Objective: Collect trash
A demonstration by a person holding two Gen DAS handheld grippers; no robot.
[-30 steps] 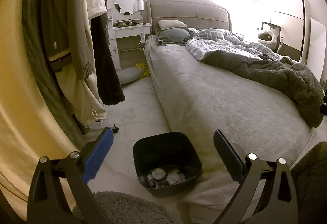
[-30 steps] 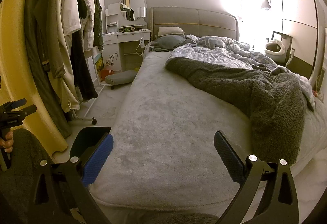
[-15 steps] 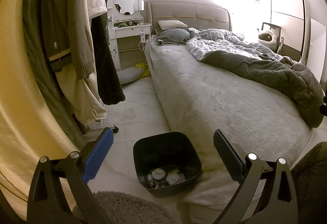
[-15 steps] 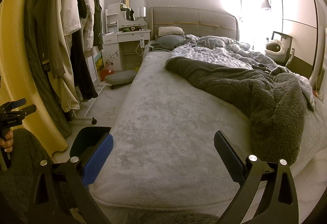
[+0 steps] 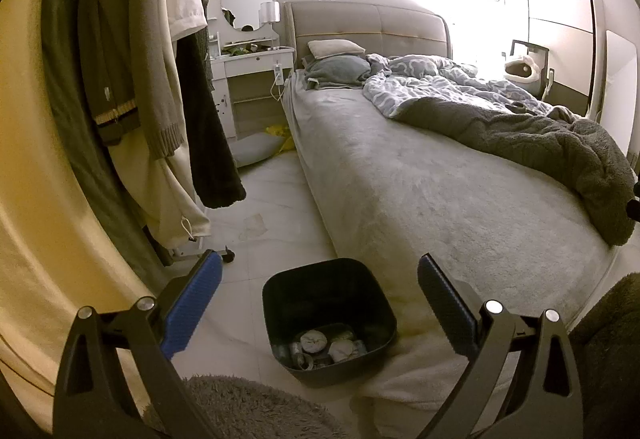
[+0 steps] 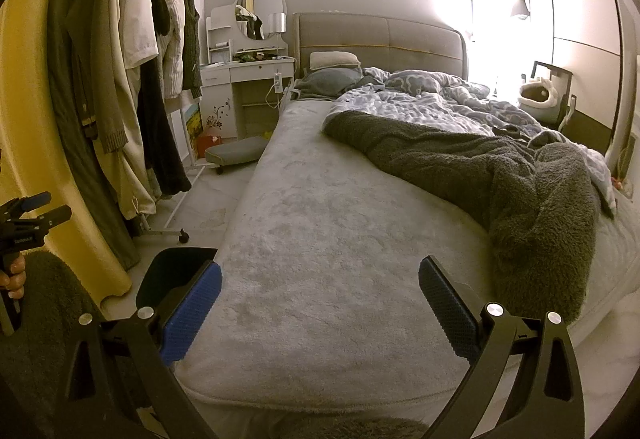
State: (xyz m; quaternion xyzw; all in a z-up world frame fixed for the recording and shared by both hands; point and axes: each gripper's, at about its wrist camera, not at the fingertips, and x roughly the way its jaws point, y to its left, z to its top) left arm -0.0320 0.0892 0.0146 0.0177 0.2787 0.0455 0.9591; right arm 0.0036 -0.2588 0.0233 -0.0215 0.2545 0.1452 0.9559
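A black trash bin (image 5: 362, 293) stands on the pale tiled floor beside the bed's near corner, with several crumpled pieces of trash (image 5: 320, 345) in its bottom. My left gripper (image 5: 318, 299) hangs open above the bin, nothing between its blue pads. In the right wrist view the bin (image 6: 176, 267) shows at lower left, partly behind a blue pad. My right gripper (image 6: 319, 305) is open and empty over the foot of the grey bed (image 6: 320, 239). A flat, faint scrap (image 5: 252, 225) lies on the floor farther up the aisle.
Coats on a wheeled clothes rack (image 5: 152, 87) crowd the left of the narrow aisle. A dark fleece blanket (image 6: 500, 179) lies on the bed. A white dressing table (image 5: 252, 79) and a floor cushion (image 5: 252, 151) stand at the aisle's far end. A fuzzy sleeve (image 6: 44, 303) fills the lower left.
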